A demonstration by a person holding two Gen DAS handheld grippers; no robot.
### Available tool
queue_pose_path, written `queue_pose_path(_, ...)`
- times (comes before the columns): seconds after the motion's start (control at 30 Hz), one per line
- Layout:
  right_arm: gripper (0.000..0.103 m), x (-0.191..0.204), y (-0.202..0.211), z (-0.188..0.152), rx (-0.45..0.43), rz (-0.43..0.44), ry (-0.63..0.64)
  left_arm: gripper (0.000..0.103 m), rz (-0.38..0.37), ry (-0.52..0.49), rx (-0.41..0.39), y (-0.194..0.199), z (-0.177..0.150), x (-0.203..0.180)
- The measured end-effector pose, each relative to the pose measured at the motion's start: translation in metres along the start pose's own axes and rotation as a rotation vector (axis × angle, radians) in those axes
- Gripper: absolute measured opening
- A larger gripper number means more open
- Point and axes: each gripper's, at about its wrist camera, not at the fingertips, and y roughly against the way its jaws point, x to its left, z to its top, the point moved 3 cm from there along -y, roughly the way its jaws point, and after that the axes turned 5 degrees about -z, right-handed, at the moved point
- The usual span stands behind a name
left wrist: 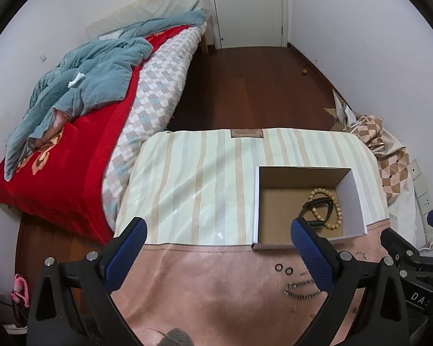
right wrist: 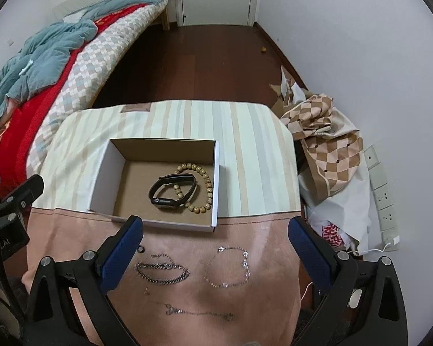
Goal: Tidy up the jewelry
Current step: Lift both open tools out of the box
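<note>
An open cardboard box (right wrist: 101, 173) (left wrist: 357, 199) sits on the cloth-covered table. Inside lie a black watch band (right wrist: 173, 191) (left wrist: 317, 203) and a wooden bead bracelet (right wrist: 206, 184) (left wrist: 336, 216). In front of the box on the pink cloth lie a dark chain bracelet (right wrist: 161, 272) (left wrist: 300, 288), a thin silver bracelet with crystals (right wrist: 231, 266), a thin necklace (right wrist: 196, 312) and two small black rings (left wrist: 282, 269). My left gripper (left wrist: 219, 253) is open and empty above the cloth, left of the box. My right gripper (right wrist: 215, 248) is open and empty above the bracelets.
A bed (left wrist: 72, 144) with a red blanket and blue quilt stands to the left. Checked cloth and bags (right wrist: 326, 144) lie right of the table near wall sockets (right wrist: 386, 199). Dark wooden floor (left wrist: 245, 86) leads to a closed door (left wrist: 248, 5).
</note>
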Motion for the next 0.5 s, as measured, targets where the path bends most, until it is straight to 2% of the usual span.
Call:
queue_pose_path(0.27, 0.102, -0.005, 0.053, -0.013, -0.08, -0.007, -0.015, 0.102, -0.011, -0.002, -0.056, 0.044, -0.015, 0.002)
queue_pose_path(0.5, 0.102, -0.009, 0.084, -0.026, -0.12, 0.024, -0.034, 0.102, -0.023, 0.01, -0.083, 0.07, -0.028, 0.002)
